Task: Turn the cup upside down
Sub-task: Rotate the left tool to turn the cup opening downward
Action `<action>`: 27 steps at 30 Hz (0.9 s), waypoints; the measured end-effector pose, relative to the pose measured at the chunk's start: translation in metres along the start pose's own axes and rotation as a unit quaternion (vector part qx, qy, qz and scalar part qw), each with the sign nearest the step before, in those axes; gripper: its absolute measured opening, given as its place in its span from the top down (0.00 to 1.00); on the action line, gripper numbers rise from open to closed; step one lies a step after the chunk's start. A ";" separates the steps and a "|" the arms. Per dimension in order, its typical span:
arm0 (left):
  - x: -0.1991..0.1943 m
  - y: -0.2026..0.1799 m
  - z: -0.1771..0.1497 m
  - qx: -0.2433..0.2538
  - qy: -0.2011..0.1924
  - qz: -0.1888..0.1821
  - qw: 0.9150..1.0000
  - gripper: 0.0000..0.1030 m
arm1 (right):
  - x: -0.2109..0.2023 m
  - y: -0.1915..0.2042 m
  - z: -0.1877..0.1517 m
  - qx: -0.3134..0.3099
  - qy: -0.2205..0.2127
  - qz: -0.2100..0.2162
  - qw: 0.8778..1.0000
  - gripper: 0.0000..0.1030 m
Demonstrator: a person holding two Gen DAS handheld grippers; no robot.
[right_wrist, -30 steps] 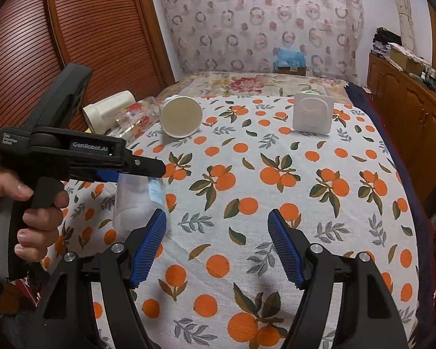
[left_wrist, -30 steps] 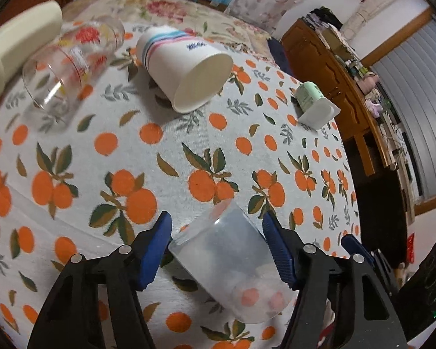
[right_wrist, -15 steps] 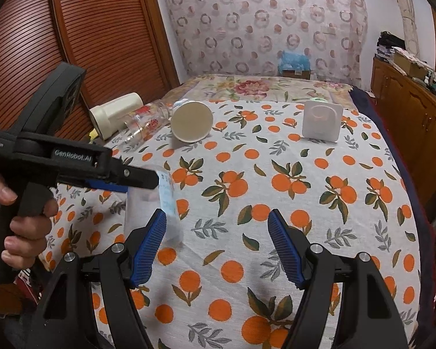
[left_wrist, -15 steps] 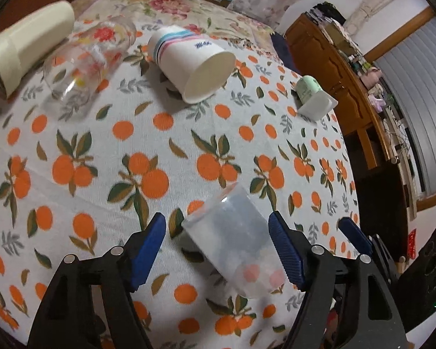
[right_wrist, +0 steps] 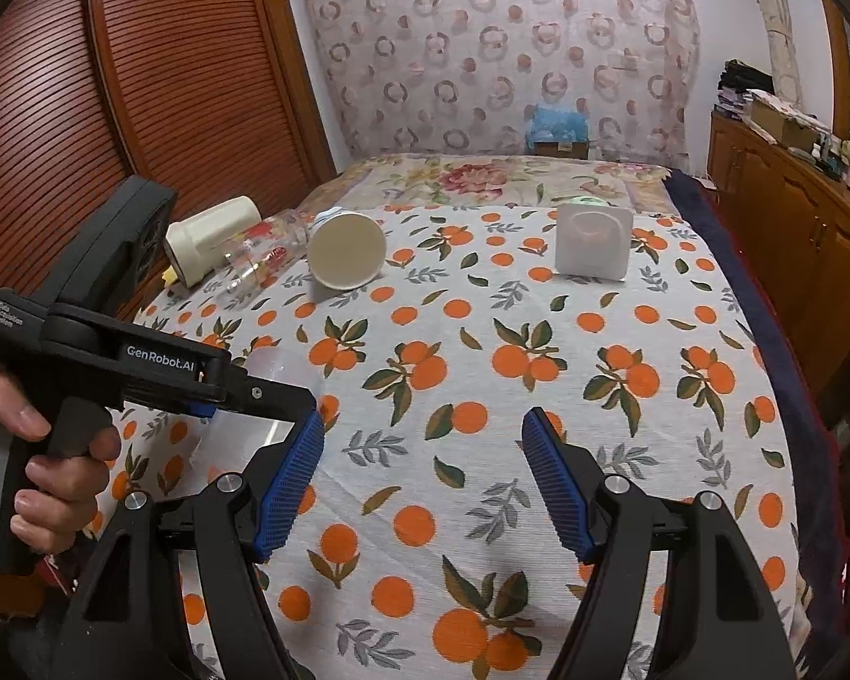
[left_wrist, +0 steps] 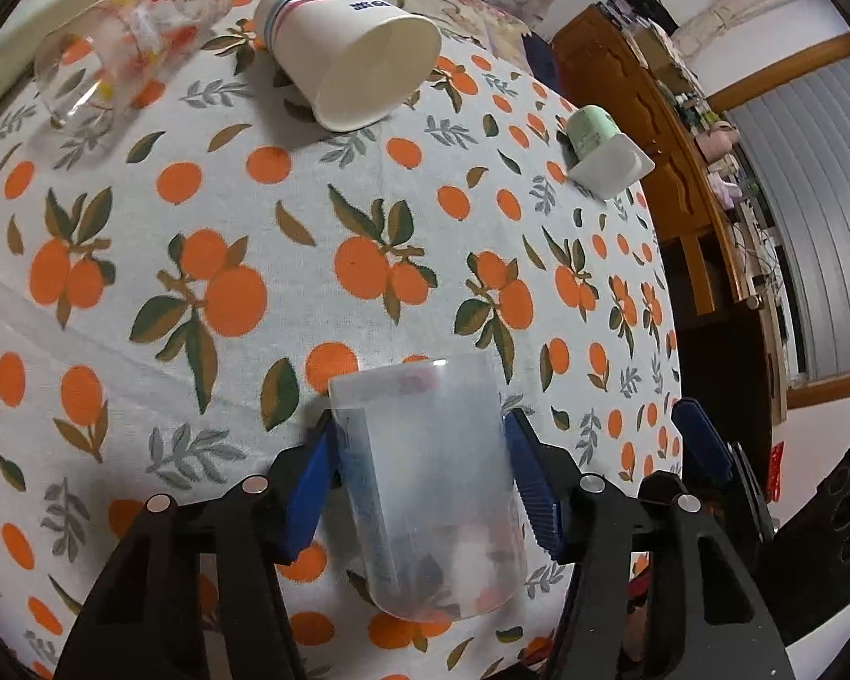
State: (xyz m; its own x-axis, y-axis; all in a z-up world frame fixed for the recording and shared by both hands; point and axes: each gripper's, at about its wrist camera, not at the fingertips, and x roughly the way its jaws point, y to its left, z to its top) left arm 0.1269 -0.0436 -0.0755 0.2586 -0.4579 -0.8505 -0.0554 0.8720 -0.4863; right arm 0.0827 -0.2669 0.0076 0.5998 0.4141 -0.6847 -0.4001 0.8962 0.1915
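A frosted clear plastic cup [left_wrist: 430, 481] sits between the blue pads of my left gripper [left_wrist: 419, 464], which is shut on its sides. The cup's flat end points away toward the orange-print tablecloth [left_wrist: 311, 209]. In the right wrist view the left gripper [right_wrist: 198, 391] is at the left, held by a hand, with the cup [right_wrist: 277, 374] partly hidden behind it and held above the cloth. My right gripper [right_wrist: 422, 464] is open and empty over the cloth near the front.
A white paper cup [left_wrist: 351, 56] lies on its side at the back, next to a printed glass [left_wrist: 130, 28] and a cream container [right_wrist: 209, 238]. A white square-based cup [left_wrist: 600, 153] lies at the back right. A wooden cabinet [right_wrist: 793, 209] runs along the right.
My left gripper has closed onto the frosted cup, which was loose between open pads before, and has lifted and turned it. The right gripper has barely moved.
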 end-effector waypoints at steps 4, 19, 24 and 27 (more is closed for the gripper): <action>-0.007 -0.010 0.004 0.042 -0.033 0.028 0.998 0.47 | 0.003 0.001 -0.003 -0.005 0.002 -0.002 1.000 0.28; -0.040 -0.013 0.034 0.139 -0.201 0.070 0.967 0.46 | 0.016 -0.010 -0.004 0.017 -0.003 -0.011 1.000 0.28; -0.043 -0.012 0.028 0.153 -0.215 0.080 0.961 0.46 | 0.018 -0.009 -0.004 0.015 -0.003 -0.008 1.000 0.28; -0.046 -0.014 0.024 0.162 -0.232 0.083 0.956 0.46 | 0.020 -0.009 -0.004 0.015 -0.002 -0.008 1.000 0.28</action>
State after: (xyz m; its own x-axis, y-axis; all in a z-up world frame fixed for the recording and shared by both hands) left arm 0.1384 -0.0302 -0.0249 0.6763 -0.2478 -0.6937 0.1484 0.9682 -0.2012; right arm 0.0953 -0.2674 -0.0109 0.6086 0.4006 -0.6850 -0.3697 0.9069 0.2019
